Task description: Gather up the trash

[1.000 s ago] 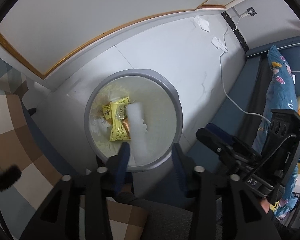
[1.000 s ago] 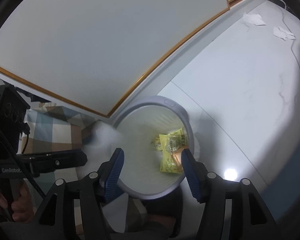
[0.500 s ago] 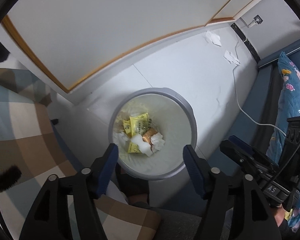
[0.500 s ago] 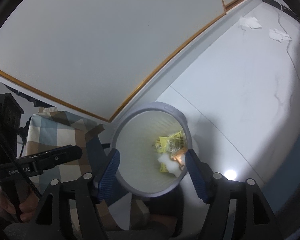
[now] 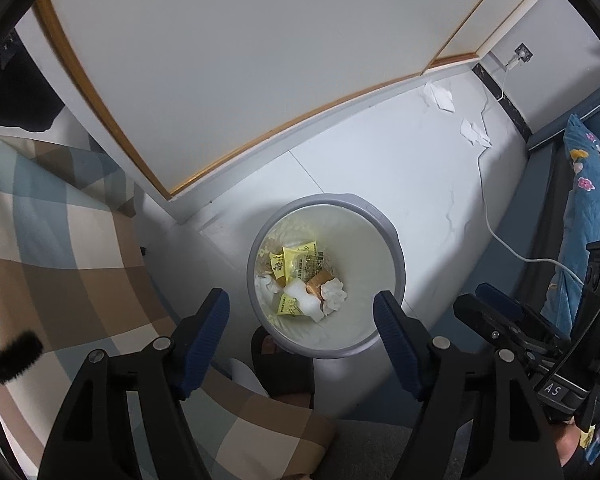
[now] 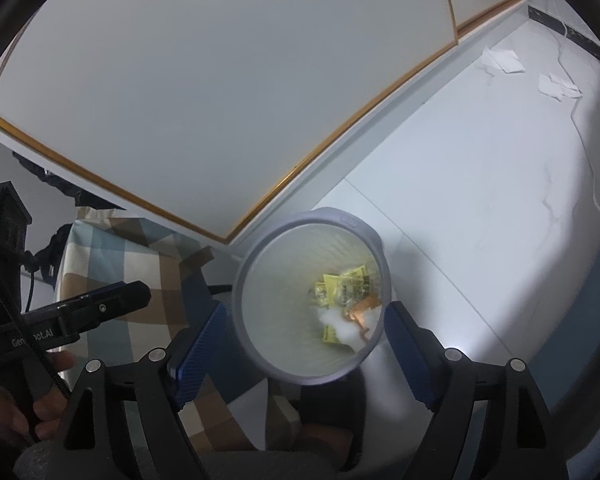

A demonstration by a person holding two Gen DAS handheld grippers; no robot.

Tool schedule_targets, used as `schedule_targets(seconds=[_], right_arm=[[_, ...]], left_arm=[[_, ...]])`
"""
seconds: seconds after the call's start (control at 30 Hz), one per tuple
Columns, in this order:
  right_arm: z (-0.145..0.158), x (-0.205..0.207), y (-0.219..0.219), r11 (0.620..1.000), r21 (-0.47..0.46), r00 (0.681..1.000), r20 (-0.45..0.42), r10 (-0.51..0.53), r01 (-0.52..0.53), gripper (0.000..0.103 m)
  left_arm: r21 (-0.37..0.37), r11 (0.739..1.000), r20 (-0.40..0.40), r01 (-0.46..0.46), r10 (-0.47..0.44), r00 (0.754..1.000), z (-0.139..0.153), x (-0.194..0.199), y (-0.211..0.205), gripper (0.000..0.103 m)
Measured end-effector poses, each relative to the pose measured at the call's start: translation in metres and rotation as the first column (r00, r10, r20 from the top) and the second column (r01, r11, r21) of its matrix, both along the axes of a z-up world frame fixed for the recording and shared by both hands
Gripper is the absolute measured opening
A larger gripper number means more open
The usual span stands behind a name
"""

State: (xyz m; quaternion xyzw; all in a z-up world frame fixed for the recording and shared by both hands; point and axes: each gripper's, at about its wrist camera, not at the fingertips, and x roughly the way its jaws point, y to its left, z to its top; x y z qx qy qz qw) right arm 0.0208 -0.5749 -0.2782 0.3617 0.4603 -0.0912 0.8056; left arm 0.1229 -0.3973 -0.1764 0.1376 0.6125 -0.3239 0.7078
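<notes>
White tiled floor [image 5: 380,184], pale wall panels with gold trim [image 5: 228,60] behind, checked blanket [image 5: 52,248] off to the left.

Left gripper [image 5: 302,316] up above the bin, jaws spread wide, blue pads [image 5: 208,332] either side of the rim in view, nothing between them. Right gripper [image 6: 296,344] likewise over the bin, jaws wide, empty, blue pads [image 6: 196,352] flanking the rim.

Directly below: grey-rimmed trash bin [image 5: 396,248], standing upright on the floor near the wall corner, pale liner inside. At the bottom, yellow wrappers [image 5: 300,264], an orange wrapper [image 5: 316,284] and crumpled white tissue [image 5: 334,294], all heaped together and touching. Same heap from the right wrist view: yellow wrappers [image 6: 348,284], orange wrapper [image 6: 360,312], white tissue [image 6: 340,330] pressed to the bin's right wall [image 6: 384,264].

Just beside the bin, near edge, a foot in a dark slipper [image 5: 284,372].

Further out, well apart from the bin: two loose white tissues on the floor [image 5: 440,98] and [image 5: 474,132] near the far wall, also seen at [image 6: 504,60] and [image 6: 556,86]. White cable [image 5: 486,200] trailing across the floor from a wall socket [image 5: 522,54]. Blue floral bedding [image 5: 588,184] far right.
</notes>
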Motion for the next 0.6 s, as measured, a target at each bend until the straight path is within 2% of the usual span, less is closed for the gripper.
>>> schedule_targets(seconds=[0.6], right_arm=[[0.015, -0.003, 0.004, 1.000, -0.027, 1.000, 0.026, 0.008, -0.007, 0.083]], left_arm=[[0.001, 1.000, 0.024, -0.001, 0.001, 1.000, 0.007, -0.005, 0.001, 0.071]])
